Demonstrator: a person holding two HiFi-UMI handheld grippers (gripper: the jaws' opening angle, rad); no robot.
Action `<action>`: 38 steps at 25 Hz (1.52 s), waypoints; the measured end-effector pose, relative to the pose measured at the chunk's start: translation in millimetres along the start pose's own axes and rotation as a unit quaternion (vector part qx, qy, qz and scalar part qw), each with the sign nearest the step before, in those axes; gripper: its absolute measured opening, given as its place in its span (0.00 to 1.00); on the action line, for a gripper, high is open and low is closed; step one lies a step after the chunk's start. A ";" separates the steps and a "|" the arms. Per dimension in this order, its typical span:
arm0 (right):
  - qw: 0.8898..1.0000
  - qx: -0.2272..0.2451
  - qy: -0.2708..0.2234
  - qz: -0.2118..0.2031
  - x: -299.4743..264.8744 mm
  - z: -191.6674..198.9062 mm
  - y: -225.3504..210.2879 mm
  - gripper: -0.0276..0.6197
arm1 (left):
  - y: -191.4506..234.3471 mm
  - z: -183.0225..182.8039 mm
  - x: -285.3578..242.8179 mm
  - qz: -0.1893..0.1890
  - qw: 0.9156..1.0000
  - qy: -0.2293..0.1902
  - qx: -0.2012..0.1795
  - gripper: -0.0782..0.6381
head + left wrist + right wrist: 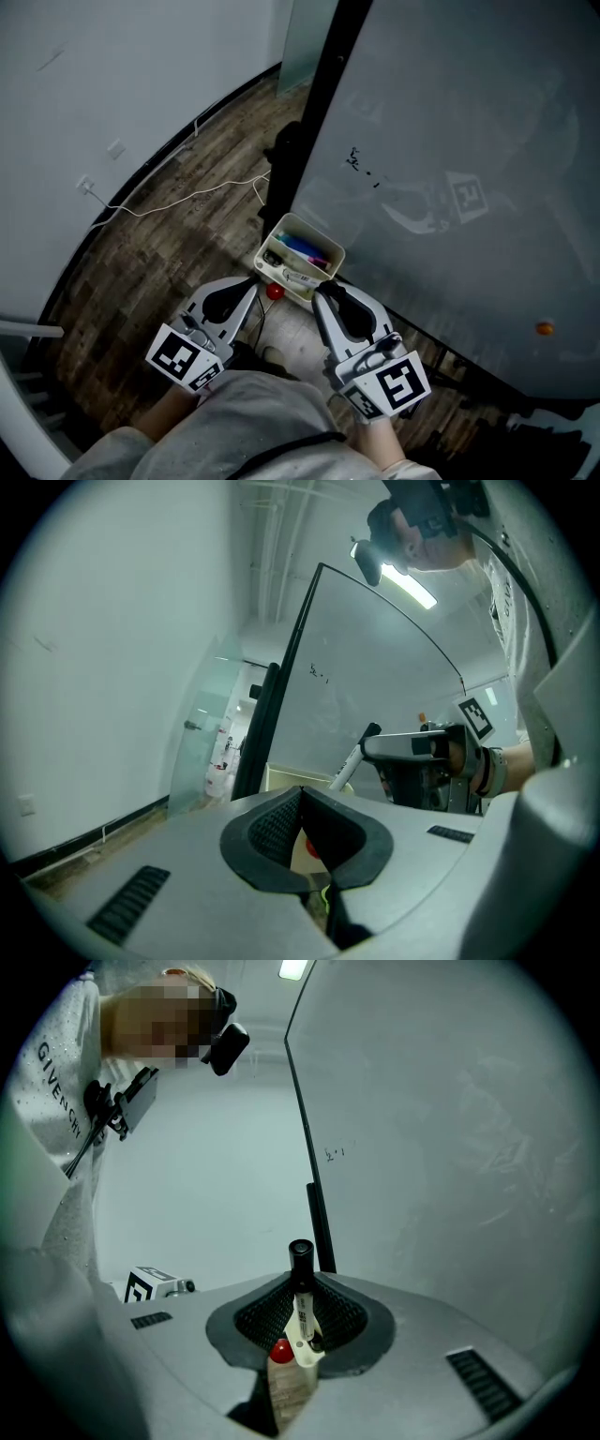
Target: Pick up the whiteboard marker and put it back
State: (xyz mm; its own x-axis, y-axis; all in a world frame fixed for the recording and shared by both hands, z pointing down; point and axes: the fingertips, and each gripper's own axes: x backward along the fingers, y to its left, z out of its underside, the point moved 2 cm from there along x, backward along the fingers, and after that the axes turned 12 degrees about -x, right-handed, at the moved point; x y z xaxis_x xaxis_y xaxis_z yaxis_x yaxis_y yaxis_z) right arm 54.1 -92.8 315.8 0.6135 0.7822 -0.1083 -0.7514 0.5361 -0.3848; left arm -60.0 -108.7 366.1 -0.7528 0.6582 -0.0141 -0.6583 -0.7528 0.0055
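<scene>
The whiteboard marker (pixel 301 1307), white with a black cap, stands between the jaws of my right gripper (pixel 302 1283), which is shut on it. From the left gripper view the marker (pixel 349 766) sticks up and to the left out of the right gripper (pixel 375 747). In the head view the right gripper (pixel 317 292) sits at the near edge of the white marker tray (pixel 323 246), with the marker (pixel 298 277) reaching over it. My left gripper (pixel 255 282) is beside the tray's near left corner, jaws together with nothing in them (pixel 302 794).
The tray hangs on the lower edge of a big whiteboard (pixel 469 141) and holds a blue marker (pixel 305 248). A red round thing (pixel 274 292) sits just below the tray. A black stand post (pixel 309 122) rises behind it. A white cable (pixel 187 199) lies on the wooden floor.
</scene>
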 end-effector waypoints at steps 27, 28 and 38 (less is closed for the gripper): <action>0.999 -0.022 0.024 0.026 -3.4 36.3 -20.1 0.16 | 0.1 30.5 -2.5 0.003 1.000 0.025 0.014 0.13; 0.999 -0.022 0.024 0.027 -3.6 36.9 -20.4 0.16 | -0.2 31.0 -2.6 0.003 1.000 0.025 0.015 0.13; 0.999 -0.016 0.027 0.032 -8.1 43.7 -22.1 0.16 | 0.2 35.1 -3.5 0.000 0.999 0.026 0.021 0.13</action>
State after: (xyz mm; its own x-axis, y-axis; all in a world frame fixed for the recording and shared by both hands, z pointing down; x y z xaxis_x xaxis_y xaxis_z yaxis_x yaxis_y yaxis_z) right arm 55.1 -97.1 365.2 0.5768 0.7959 -0.1838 -0.7826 0.4740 -0.4035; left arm -57.7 -110.6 401.3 -0.7526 0.6552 -0.0652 -0.6582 -0.7514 0.0468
